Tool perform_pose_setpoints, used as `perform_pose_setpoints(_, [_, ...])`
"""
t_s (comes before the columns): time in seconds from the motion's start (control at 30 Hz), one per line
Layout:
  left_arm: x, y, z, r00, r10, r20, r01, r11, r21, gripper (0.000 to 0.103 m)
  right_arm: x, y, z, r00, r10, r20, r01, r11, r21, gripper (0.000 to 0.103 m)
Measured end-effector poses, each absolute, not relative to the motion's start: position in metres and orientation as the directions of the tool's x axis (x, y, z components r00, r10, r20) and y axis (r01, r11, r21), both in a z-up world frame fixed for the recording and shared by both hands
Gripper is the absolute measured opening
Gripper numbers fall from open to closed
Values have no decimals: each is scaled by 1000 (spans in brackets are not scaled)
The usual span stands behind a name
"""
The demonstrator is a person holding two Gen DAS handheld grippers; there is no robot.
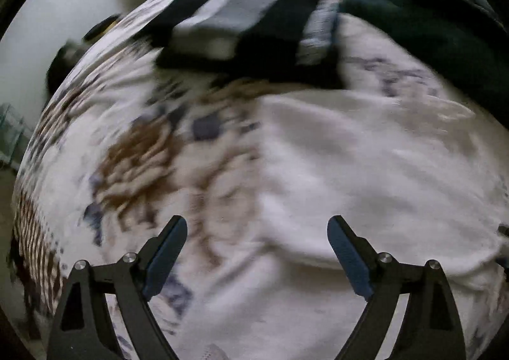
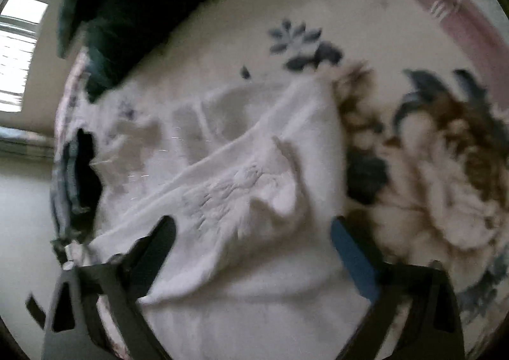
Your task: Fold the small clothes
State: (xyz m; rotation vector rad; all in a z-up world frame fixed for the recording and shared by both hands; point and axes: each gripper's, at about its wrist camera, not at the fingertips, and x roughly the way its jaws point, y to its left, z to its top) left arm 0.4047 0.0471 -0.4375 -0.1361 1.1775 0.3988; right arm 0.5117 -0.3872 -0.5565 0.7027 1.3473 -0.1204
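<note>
in your left wrist view, your left gripper [image 1: 257,229] hangs over the floral bedspread [image 1: 143,150] with its jaws spread wide and nothing between them; the white garment [image 1: 366,175] lies just ahead and to the right of the fingers, spread fairly flat on the bed, though motion blur hides its edges and any crease. beyond it rests a dark and grey striped piece [image 1: 241,35], which looks already folded into a compact block, and further right a dark green heap [image 1: 429,19] that appears unfolded; you cannot tell what kind of garment either is. in your right wrist view, your right gripper [image 2: 253,232] is also wide open and holds nothing, poised directly over the white garment [image 2: 254,175], which here looks rumpled, with a raised ridge of cloth and an embroidered patch near the middle, and its lower part running under the fingers. a dark item [image 2: 82,169] sits at its left edge and the green heap [image 2: 127,10] lies beyond. judging from this, you seem to have one piece done, the white one not yet folded or only begun, and the green pile left to do.
</note>
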Motion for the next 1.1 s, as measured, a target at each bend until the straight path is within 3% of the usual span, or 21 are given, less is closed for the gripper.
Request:
perform_pose_setpoints(0.03, [403,56,-441,311,248,-917,-396,911,112,90,516,-383,-564,227,299,-927,480,794,373,34])
perform_pose_setpoints(0.07, [403,63,-442,306,255,-917,-417,902,112,90,518,-381,-565,227,279,-933,486,798,357,13])
perform_pose_setpoints(0.1, [403,67,-443,307,254,-917,-432,896,103,90,516,-378,-558,259,234,-937,484,808,336,9])
perform_pose_setpoints(0.3, [428,76,-438,351,249,-903,-455,888,69,90,498,-399,-515,354,50,-934,511,826,239,8])
perform_pose_setpoints(0.47, [474,63,-447,377,206,-903,-407,913,38,90,500,-425,-532,301,38,-953,544,814,205,8])
perform_pose_setpoints(0.57, [508,56,-467,369,226,-902,-339,936,96,90,502,-430,-533,299,64,-952,528,820,221,8])
perform_pose_setpoints(0.67, [536,57,-494,318,261,-911,-277,945,174,90,507,-427,-550,217,111,-970,502,839,209,13])
perform_pose_setpoints(0.7, [543,60,-502,300,264,-917,-263,947,186,90,507,-426,-553,186,101,-977,494,850,182,27])
perform_pose_setpoints(0.73, [545,62,-504,299,258,-919,-259,949,183,90,508,-425,-554,165,94,-982,491,855,165,48])
perform_pose_setpoints(0.8, [544,66,-498,315,248,-916,-244,954,175,90,501,-428,-546,189,111,-976,487,852,191,61])
perform_pose_setpoints(0.87, [533,66,-485,337,233,-912,-224,961,162,90,491,-427,-532,222,93,-971,469,863,189,64])
perform_pose_setpoints(0.93, [511,65,-468,368,184,-912,-193,974,118,90,478,-424,-522,234,109,-966,450,868,207,74])
perform_pose_setpoints(1.1, [420,60,-442,340,104,-935,-124,990,65,90,424,-406,-510,180,138,-974,431,879,204,74])
